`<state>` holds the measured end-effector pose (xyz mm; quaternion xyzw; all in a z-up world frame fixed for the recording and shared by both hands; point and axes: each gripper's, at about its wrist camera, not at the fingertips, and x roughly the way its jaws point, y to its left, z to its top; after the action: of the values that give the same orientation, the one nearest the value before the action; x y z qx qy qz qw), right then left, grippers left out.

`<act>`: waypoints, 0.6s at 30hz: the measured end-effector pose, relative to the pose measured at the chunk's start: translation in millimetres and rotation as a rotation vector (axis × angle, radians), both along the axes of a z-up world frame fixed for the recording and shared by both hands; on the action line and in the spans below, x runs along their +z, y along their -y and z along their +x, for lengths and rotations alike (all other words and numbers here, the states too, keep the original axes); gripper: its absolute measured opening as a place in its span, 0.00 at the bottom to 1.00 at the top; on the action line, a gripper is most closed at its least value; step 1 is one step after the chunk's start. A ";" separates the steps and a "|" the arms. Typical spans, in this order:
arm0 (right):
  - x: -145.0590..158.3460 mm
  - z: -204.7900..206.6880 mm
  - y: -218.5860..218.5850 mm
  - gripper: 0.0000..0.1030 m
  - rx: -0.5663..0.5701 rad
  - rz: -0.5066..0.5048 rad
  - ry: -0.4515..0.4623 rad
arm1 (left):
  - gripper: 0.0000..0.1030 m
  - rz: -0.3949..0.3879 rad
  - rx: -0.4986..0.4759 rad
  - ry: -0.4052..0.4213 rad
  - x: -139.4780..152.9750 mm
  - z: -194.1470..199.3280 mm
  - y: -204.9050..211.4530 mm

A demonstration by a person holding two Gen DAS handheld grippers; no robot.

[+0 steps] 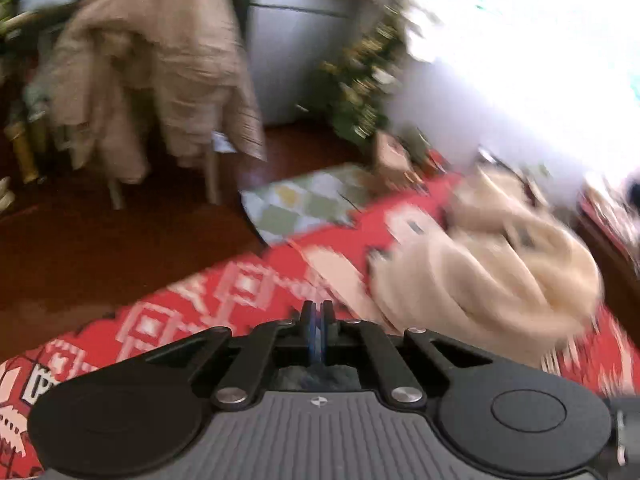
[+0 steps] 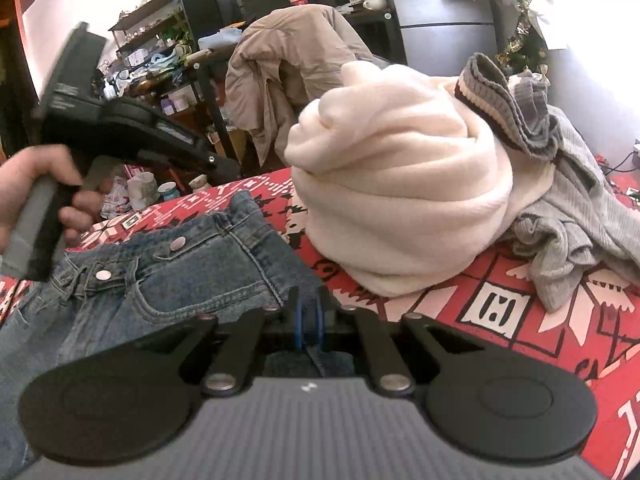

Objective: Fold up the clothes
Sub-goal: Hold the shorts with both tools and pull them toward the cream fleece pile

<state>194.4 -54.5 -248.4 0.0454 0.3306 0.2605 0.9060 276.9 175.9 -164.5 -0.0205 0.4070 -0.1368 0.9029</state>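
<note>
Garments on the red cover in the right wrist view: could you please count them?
3. Jeans lie at the near left, a cream sweater is heaped in the middle, and a grey knit is behind it to the right. More may be hidden underneath.

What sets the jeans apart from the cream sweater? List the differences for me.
The jeans are blue denim with metal buttons and stitched seams; the cream sweater is plain soft knit. The jeans lie fairly flat and spread out, while the sweater sits bunched in a tall, rounded heap. A grey garment drapes against the sweater; nothing rests on the jeans. Both lie on the red patterned cover, not yet folded.
</note>
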 end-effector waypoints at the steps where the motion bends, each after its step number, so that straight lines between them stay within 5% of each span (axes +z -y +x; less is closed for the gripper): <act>1: 0.1 -0.1 -0.1 0.06 -0.001 0.000 0.000 | 0.02 0.036 -0.023 -0.020 -5.1 -1.4 6.2; 13: 0.9 -3.8 -1.7 0.07 -0.001 -0.011 0.007 | 0.03 0.137 0.128 0.053 -15.9 14.0 24.1; 18: 1.8 -4.2 -1.6 0.06 -0.007 -0.016 0.005 | 0.06 -0.072 0.035 0.024 2.4 -19.6 27.5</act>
<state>190.2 -52.9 -246.6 0.0387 0.3300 0.2549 0.9081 257.3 148.5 -162.0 -0.0586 0.3904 -0.1355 0.9087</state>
